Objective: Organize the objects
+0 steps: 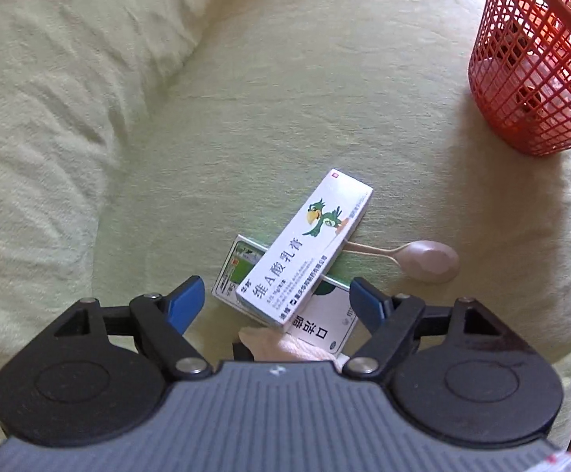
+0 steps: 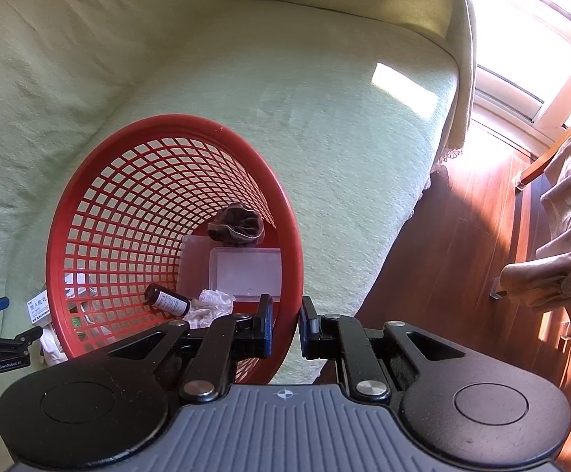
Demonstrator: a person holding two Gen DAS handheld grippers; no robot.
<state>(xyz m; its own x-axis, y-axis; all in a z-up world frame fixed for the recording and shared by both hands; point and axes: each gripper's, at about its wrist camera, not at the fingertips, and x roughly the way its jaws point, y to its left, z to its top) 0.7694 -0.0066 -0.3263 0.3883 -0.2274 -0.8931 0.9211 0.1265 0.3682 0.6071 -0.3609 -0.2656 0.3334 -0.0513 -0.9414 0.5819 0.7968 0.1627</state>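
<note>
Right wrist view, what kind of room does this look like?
Probably a living room or bedroom at home: a sofa or bed under a pale green cover, a wooden floor, and a sunlit window.

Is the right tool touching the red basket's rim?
Touching. The right wrist view shows the right tool closed on the red basket, its rim pinched between both fingers.

The left gripper point(image 1: 275, 301) points steeply downward, its blue-tipped fingers point(image 1: 185, 301) spread wide apart with nothing pressed between them. The right gripper point(image 2: 286, 328) also tilts steeply down, its fingers point(image 2: 266, 326) drawn almost together and pinching the red basket point(image 2: 89, 212) by its rim
</note>
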